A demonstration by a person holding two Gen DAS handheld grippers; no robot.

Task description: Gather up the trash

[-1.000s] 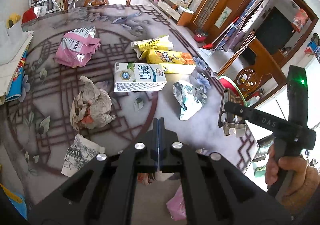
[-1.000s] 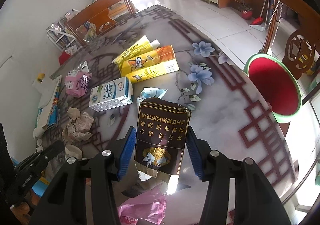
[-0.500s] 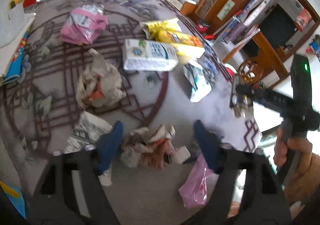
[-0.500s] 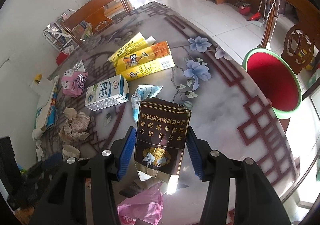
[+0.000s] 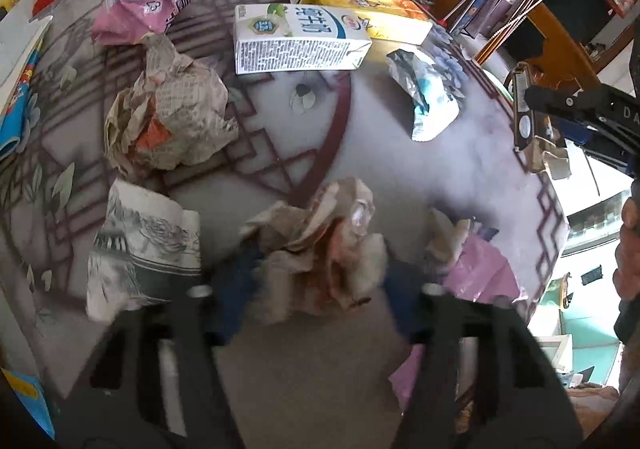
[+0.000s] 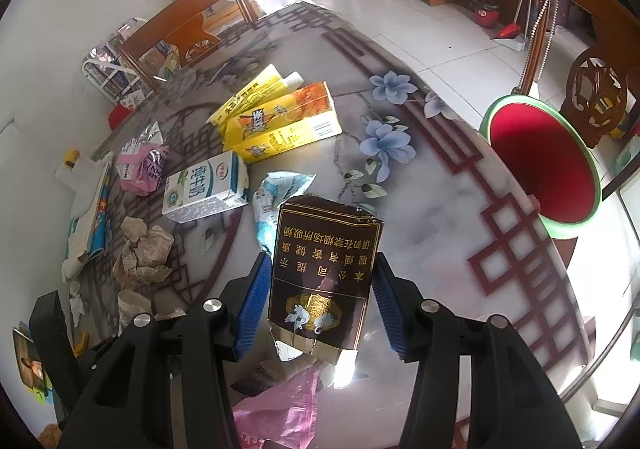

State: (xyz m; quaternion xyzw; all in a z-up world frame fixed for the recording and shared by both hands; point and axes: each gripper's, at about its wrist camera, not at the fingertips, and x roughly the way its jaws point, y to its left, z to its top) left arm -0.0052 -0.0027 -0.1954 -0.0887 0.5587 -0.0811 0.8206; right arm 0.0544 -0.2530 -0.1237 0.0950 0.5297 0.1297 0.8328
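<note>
Left wrist view: the left gripper has dropped toward the table since a second ago, when its jaws were fully shut above the clutter. The jaws opened wide on the way down and have just been closing; they now bracket a paper wad near the table's near edge. The blue pads sit against the wad's two sides, but motion blur hides whether they press it, so a firm grip cannot be confirmed. Other trash lies beyond: a second wad, a milk carton toward the middle, a foil wrapper toward the right edge, a pink bag and yellow boxes toward the far edge. Right wrist view: the right gripper is unchanged; its jaws remain clamped on a dark cigarette pack, held clear above the table's near right edge. A red basin sits off the right edge, probably the bin. Judgement: one item is secured and a second pickup is almost complete; both then need carrying to the basin.
</note>
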